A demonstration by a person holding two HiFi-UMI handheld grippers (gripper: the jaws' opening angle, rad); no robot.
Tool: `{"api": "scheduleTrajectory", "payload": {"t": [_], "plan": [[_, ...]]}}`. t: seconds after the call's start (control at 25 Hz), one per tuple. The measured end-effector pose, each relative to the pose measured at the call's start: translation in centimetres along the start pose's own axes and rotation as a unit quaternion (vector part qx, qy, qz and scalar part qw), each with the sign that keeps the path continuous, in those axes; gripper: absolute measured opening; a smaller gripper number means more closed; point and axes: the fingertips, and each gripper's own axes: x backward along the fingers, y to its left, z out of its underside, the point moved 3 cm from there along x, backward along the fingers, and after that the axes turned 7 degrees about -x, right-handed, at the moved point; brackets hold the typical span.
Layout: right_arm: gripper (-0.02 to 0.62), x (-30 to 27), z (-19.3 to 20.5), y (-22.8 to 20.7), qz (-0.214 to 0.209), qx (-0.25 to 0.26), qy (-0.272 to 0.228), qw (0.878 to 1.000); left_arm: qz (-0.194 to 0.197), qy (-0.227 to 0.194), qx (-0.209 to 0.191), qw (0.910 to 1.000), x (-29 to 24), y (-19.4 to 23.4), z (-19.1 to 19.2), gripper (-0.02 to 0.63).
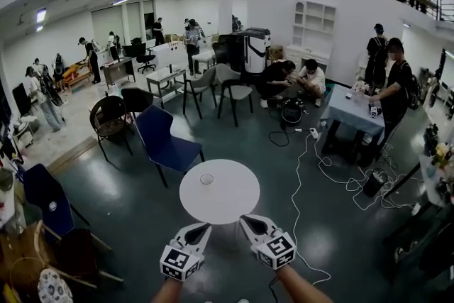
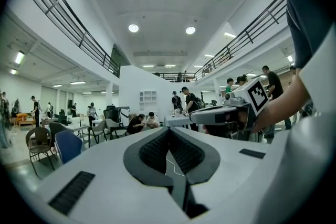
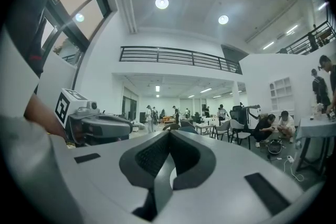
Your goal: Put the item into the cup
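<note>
- White round table [image 1: 237, 208] bears the cup [image 1: 206, 179], just ahead of both grippers and a little nearer the left gripper [image 1: 203, 227].
- Left gripper and right gripper [image 1: 246, 220] are both closed and empty; no item is visible.

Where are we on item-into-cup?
Done: nothing visible. The cup stands alone on the round white table; whether it holds anything is too small to tell. In hand: nothing. The left gripper and right gripper are both shut and empty, held level by the table's near edge. Left: everything. No item shows on the table or in the jaws, so it must be found, picked up and dropped in.
</note>
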Motion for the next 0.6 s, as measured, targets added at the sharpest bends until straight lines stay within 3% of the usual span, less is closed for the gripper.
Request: {"api": "scheduleTrajectory", "payload": {"t": [0.6], "plan": [[0.018,-0.2,0.6,0.0,0.005,-0.001,0.003,1.000,0.009,-0.003,0.001,1.0000,-0.5,-0.1,0.6,0.017]]}}
